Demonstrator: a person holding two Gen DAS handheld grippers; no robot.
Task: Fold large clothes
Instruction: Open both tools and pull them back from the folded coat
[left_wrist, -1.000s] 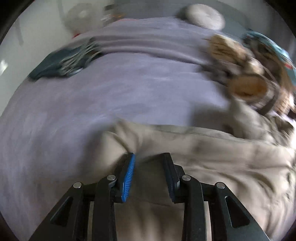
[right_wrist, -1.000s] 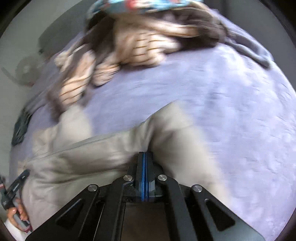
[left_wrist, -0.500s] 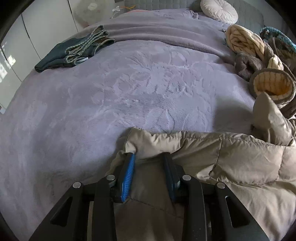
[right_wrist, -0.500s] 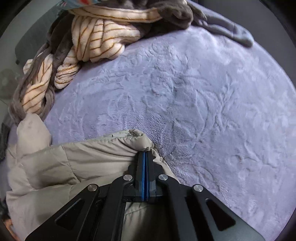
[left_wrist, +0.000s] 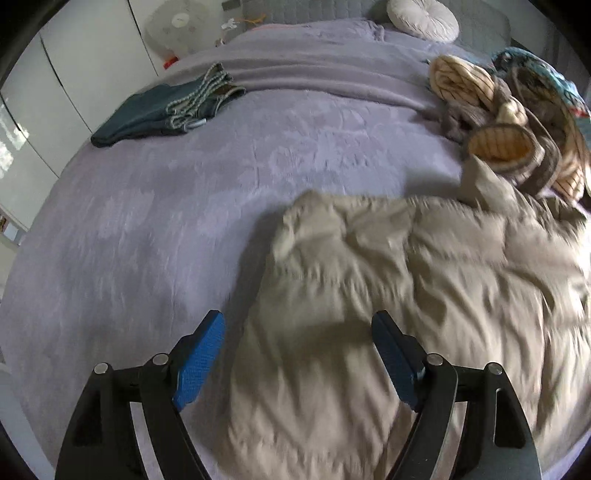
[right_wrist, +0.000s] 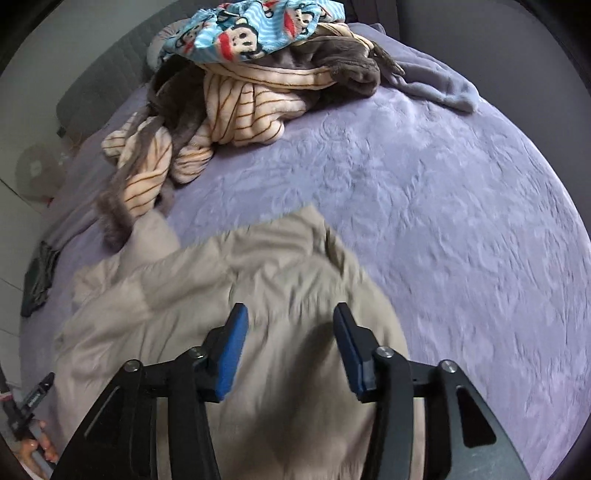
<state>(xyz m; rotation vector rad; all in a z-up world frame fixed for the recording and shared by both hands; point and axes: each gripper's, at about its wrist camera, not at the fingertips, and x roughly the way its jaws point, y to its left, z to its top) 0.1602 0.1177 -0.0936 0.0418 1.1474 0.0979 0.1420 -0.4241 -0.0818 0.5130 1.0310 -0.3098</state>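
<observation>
The beige puffer jacket (left_wrist: 406, 295) is lying crumpled on the near side of the purple bedspread (left_wrist: 184, 206), its far edge now resting flat, its quilted body bunching toward the right. Both claws have just been opening, and nothing is pinched between their pads now: the left gripper (left_wrist: 297, 334) is standing wide over the jacket's left edge, and the right gripper (right_wrist: 290, 325) is hovering spread above the right corner (right_wrist: 306, 221). By my reading, one fold or lay-down is just finishing and the release is under way. The next move probably calls for choosing fresh grip points, likely a side edge or sleeve, and carrying it across the body without dragging the bulk.

Farther off, a folded dark blue garment (left_wrist: 159, 110) is sitting at far left, a heap of striped fleece clothes (right_wrist: 221, 122) at far right under a blue cartoon-monkey print fabric (right_wrist: 251, 33). A round cushion (left_wrist: 423, 18) is lying at the bed's head. No readable brand or writing is showing anywhere.
</observation>
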